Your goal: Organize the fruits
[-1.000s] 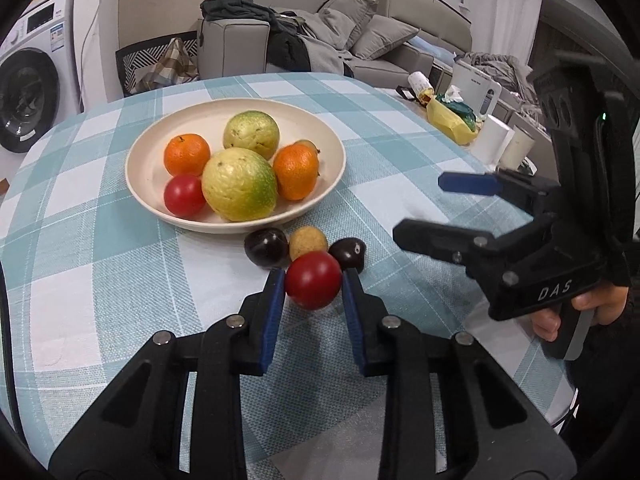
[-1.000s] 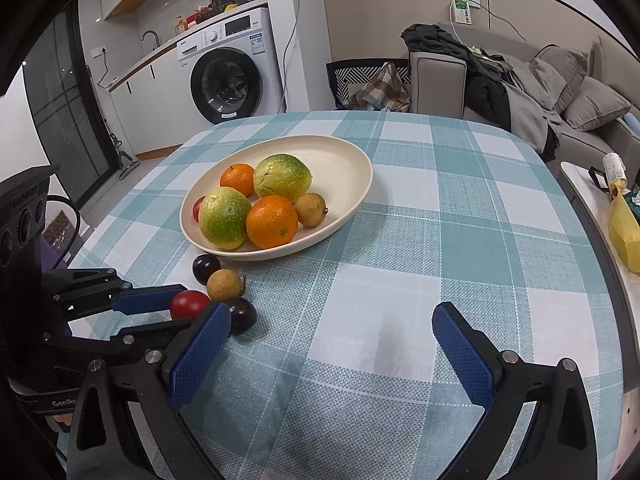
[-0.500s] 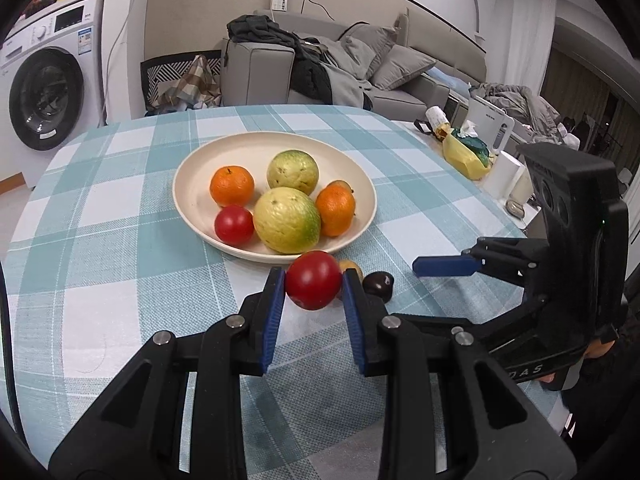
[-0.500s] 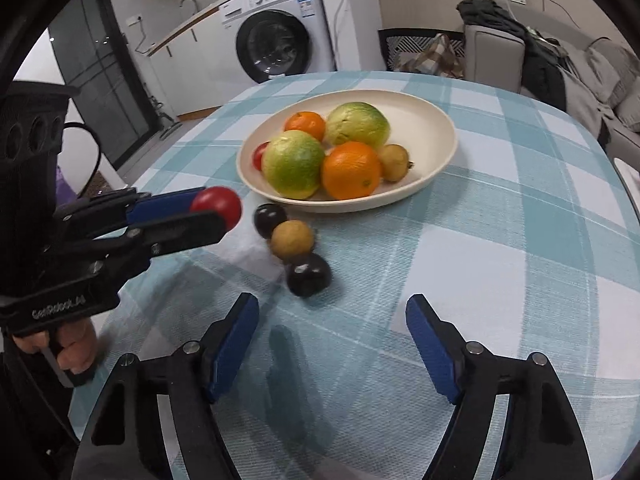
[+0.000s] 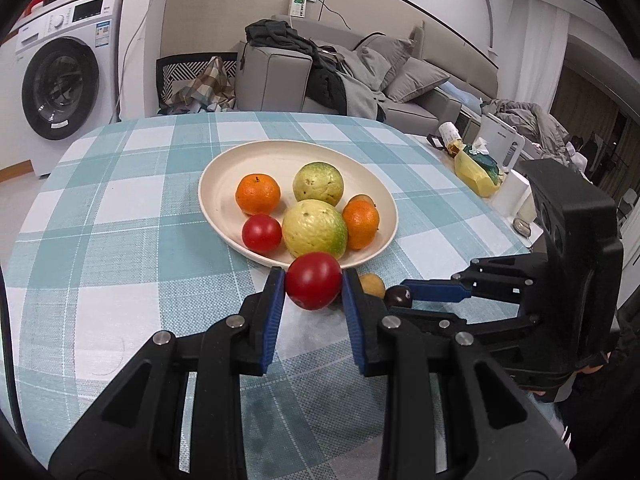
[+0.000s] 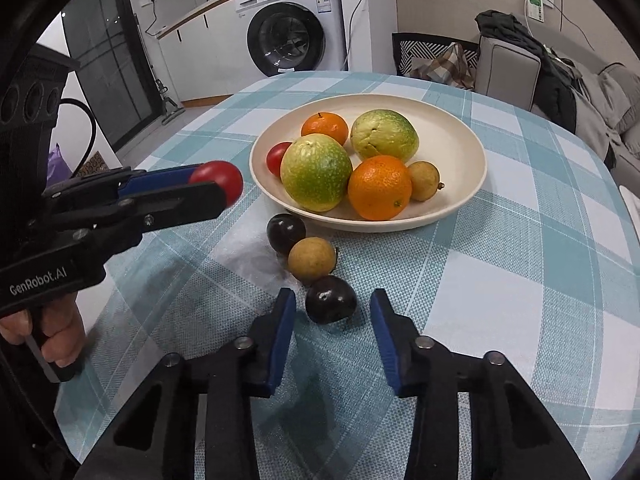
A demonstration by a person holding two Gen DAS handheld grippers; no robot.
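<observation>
A cream bowl (image 5: 272, 160) (image 6: 452, 148) on the checked tablecloth holds two oranges, two green guavas, a red tomato and a small tan fruit. My left gripper (image 5: 313, 285) (image 6: 219, 192) is shut on a second red tomato (image 5: 313, 278) (image 6: 218, 176), held above the cloth just short of the bowl's near rim. On the cloth in front of the bowl lie a dark plum (image 6: 286, 233), a tan fruit (image 6: 312, 260) (image 5: 372, 285) and another dark plum (image 6: 331, 299) (image 5: 398, 296). My right gripper (image 6: 332, 310) (image 5: 404, 301) is closing around this nearer plum, with small gaps still at both pads.
The round table's edge curves close on the right, where a yellow bag (image 5: 476, 170) and a white kettle (image 5: 502, 146) stand on a side surface. A washing machine (image 6: 292, 40) and a grey sofa (image 5: 280, 76) lie beyond the table.
My left gripper has lifted the tomato off the cloth and carried it toward the bowl. My right gripper has moved in over the nearer dark plum and its jaws have narrowed from wide open.
</observation>
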